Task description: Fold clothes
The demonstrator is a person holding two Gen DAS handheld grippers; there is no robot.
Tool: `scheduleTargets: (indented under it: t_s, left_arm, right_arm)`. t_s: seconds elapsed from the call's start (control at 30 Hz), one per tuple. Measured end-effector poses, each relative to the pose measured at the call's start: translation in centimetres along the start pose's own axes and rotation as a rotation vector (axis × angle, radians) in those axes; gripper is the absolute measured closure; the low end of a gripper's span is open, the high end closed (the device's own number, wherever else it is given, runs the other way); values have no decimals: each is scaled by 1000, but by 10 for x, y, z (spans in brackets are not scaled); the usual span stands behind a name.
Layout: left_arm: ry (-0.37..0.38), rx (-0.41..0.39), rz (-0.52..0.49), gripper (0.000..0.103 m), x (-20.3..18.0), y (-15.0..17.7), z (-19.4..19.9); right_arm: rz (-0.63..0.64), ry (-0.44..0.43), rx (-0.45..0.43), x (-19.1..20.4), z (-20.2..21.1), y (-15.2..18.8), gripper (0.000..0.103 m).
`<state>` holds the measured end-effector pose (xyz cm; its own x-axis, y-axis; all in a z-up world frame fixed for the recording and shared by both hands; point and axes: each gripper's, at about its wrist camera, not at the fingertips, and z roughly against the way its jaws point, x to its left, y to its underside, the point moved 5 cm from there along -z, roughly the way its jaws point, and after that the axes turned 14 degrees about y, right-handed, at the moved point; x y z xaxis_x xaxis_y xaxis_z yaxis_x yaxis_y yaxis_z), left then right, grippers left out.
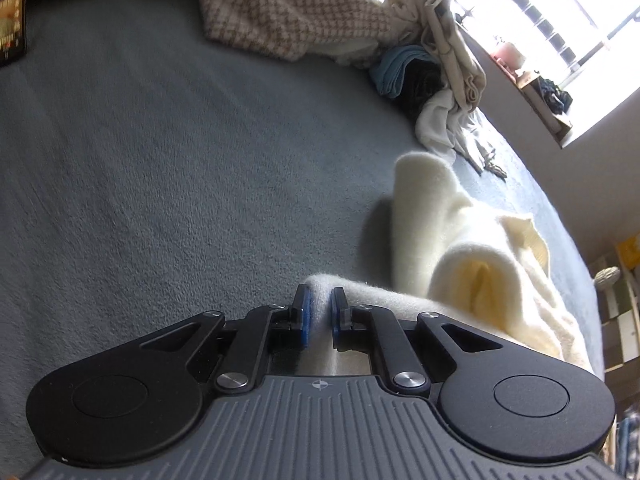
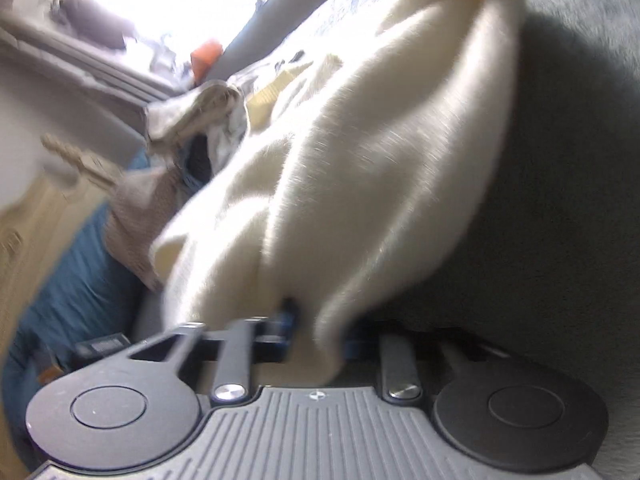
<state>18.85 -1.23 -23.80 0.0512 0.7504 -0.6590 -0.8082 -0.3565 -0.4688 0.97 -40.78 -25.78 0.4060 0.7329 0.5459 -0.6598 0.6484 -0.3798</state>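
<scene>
A cream fleece garment [image 1: 460,240] lies crumpled on the grey-blue bed cover [image 1: 160,160], to the right in the left wrist view. My left gripper [image 1: 319,312] is shut on a corner of its edge, the blue pads [image 1: 304,320] pinching the fabric just above the cover. In the blurred right wrist view the same garment [image 2: 360,160] hangs in a large fold that fills the middle. My right gripper [image 2: 320,332] is shut on its lower edge; cloth drapes over the fingers and hides most of the pads.
A heap of unfolded clothes [image 1: 420,52] sits at the far edge of the bed, with a brown-and-white checked piece [image 1: 288,12] beside it. Behind it are a window sill [image 1: 532,80] and a bright window [image 1: 580,20]. Shelves [image 1: 620,312] stand at the right.
</scene>
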Motion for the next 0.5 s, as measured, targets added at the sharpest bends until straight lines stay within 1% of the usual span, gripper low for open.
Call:
scheduleTargets:
  t_s: [0.03,0.07,0.2,0.23,0.3,0.37,0.43,0.5]
  left_arm:
    - [-2,-2,-16,95,-3,-3,3]
    - [-1,-4,-30,95,-6,-5,7]
    - [23,-6,-56,95,-18,-7,31]
    - [30,-4,-61,95,-21,-6,36]
    - [48,29,-73,95,-26,5,47]
    - [65,61,-85,95,-32,15,58]
    - [83,94,-98,95,-37,26,70]
    - [83,160,-122,95,-40,45,73]
  right_arm:
    - [5,0,1,-1,9,-1,95]
    - [15,-3,0,-1,21,-2,96]
    - [47,-9,-14,0,73,-12,96]
    - [36,-16,-21,0,87,-18,96]
    - [0,-28,-37,-4,118,-32,97]
    - [-21,-21,-44,-9,143,-44,97]
    - [-34,6,-40,-20,160,-53,97]
    - [-50,49,-29,-35,168,-59,97]
